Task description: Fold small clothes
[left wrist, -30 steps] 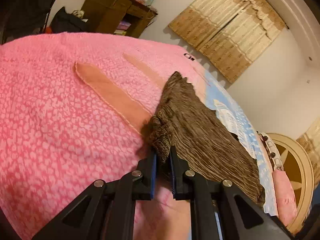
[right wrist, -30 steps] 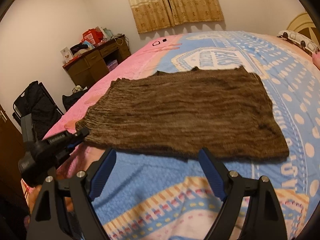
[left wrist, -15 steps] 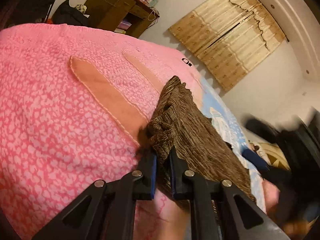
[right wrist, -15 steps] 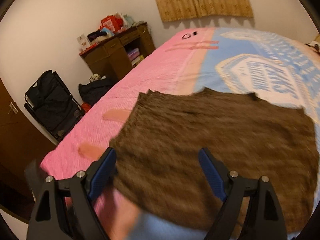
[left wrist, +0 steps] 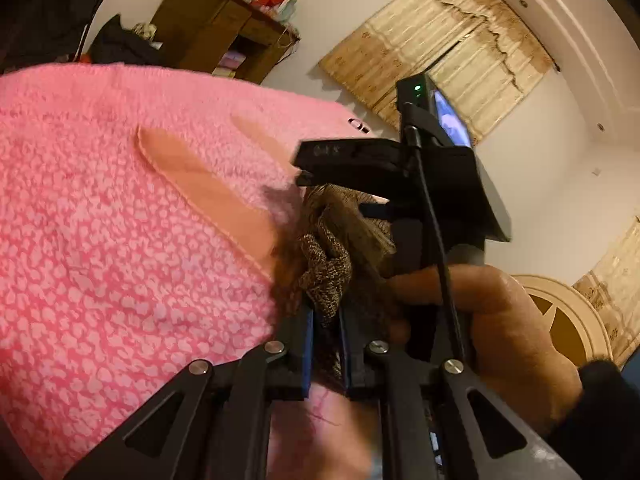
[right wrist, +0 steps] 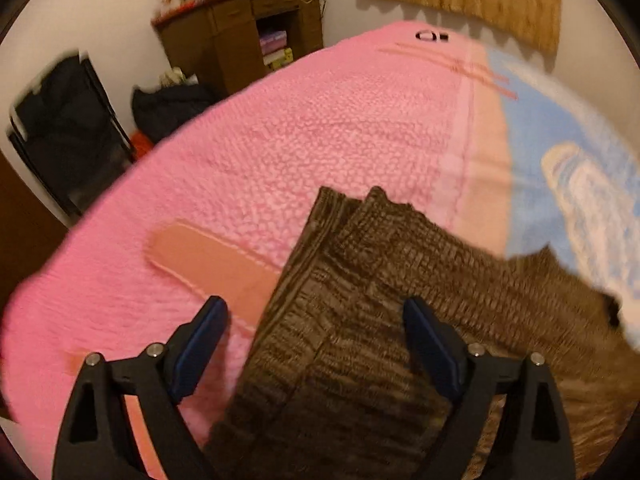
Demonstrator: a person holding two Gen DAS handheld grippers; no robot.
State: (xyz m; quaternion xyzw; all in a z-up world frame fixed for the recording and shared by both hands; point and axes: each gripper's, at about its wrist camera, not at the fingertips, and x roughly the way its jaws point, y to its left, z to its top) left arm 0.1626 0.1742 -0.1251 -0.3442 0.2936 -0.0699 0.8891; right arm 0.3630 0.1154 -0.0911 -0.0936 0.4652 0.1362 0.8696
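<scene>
The left hand-held gripper [left wrist: 326, 320] pinches a bunched corner of the brown ribbed knit garment [left wrist: 326, 276] between its blue-padded jaws, just above the pink fleece blanket [left wrist: 120, 240] on the bed. The right hand-held gripper [right wrist: 316, 336] hangs with its jaws spread wide over the garment [right wrist: 360, 320], gripping nothing. The garment lies partly folded across the blanket's pink and blue sections. A brown wooden desk [right wrist: 240, 40] stands against the wall.

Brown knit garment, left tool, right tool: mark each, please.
brown knit garment [right wrist: 360, 320], right wrist view, ribbed middle.
left tool [left wrist: 326, 312], left wrist view, between fingertips, pinching cloth.
right tool [right wrist: 316, 316], right wrist view, open gap.
</scene>
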